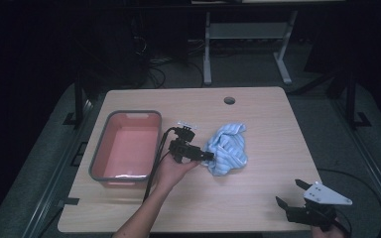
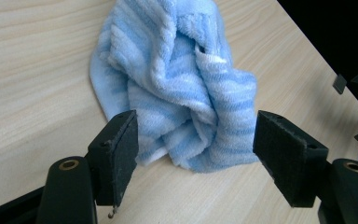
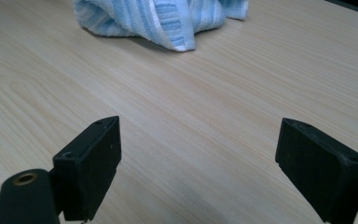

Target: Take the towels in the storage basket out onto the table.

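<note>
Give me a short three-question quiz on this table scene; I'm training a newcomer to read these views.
1. True or false: the left claw is clamped on the blue towel.
2. Which lies nearer the pink tub: A) left claw, B) right claw?
3. Fill in: the right claw stands ___ over bare table.

Key: 1 false, its jaws are open with the towel's edge between them; 2 A; 3 open.

The high view looks forward and down over the whole desk (image 1: 258,114). The left gripper view sits close to the towel (image 2: 177,84); the right gripper view, low near the desk's near right corner, shares that towel (image 3: 163,18).
</note>
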`<action>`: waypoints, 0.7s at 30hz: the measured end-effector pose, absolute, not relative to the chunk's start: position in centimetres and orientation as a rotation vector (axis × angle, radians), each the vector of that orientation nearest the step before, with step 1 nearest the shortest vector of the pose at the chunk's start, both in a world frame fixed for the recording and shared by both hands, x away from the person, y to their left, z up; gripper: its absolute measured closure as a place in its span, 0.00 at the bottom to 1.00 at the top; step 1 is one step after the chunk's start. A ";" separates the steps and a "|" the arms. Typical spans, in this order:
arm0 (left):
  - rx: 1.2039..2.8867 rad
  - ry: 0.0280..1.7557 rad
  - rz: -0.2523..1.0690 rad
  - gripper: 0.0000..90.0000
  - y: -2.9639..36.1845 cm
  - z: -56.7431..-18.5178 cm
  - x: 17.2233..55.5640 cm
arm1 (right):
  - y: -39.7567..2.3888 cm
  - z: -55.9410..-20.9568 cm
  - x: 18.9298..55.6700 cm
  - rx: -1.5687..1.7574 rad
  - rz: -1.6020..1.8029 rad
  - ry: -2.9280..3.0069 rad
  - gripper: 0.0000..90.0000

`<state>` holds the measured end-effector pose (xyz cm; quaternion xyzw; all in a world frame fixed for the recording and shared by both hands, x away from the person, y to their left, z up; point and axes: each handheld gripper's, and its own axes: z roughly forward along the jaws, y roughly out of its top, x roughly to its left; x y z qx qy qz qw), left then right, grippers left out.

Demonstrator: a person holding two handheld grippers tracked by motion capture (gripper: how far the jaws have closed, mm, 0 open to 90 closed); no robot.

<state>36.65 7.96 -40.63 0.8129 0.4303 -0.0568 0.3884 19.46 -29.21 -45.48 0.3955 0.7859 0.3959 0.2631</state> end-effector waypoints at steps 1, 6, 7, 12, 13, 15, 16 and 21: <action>2.081 1.090 -0.139 0.34 8.1 -40.7 36.6 | -29.2 -45.5 19.4 1.079 1.071 2.128 0.15; 2.077 1.104 -0.139 0.34 8.7 -41.0 36.3 | -29.3 -45.5 19.5 1.075 1.067 2.127 0.15; 2.076 1.102 -0.141 0.34 8.9 -41.0 36.3 | -29.3 -45.6 19.5 1.083 1.066 2.125 0.15; 2.074 1.098 -0.140 0.34 9.1 -41.1 35.9 | -29.3 -45.6 19.6 1.090 1.068 2.128 0.15; 2.063 1.103 -0.143 0.33 9.1 -41.2 35.7 | -29.3 -45.6 19.6 1.090 1.067 2.130 0.15; 2.058 1.099 -0.148 0.33 9.1 -41.3 35.5 | -29.3 -45.6 19.6 1.089 1.067 2.131 0.15; 2.062 1.094 -0.143 0.33 9.1 -41.3 35.4 | -29.3 -45.6 19.7 1.086 1.066 2.132 0.15; 2.057 1.090 -0.150 0.33 9.2 -41.7 34.9 | -29.2 -45.7 19.7 1.087 1.069 2.131 0.15</action>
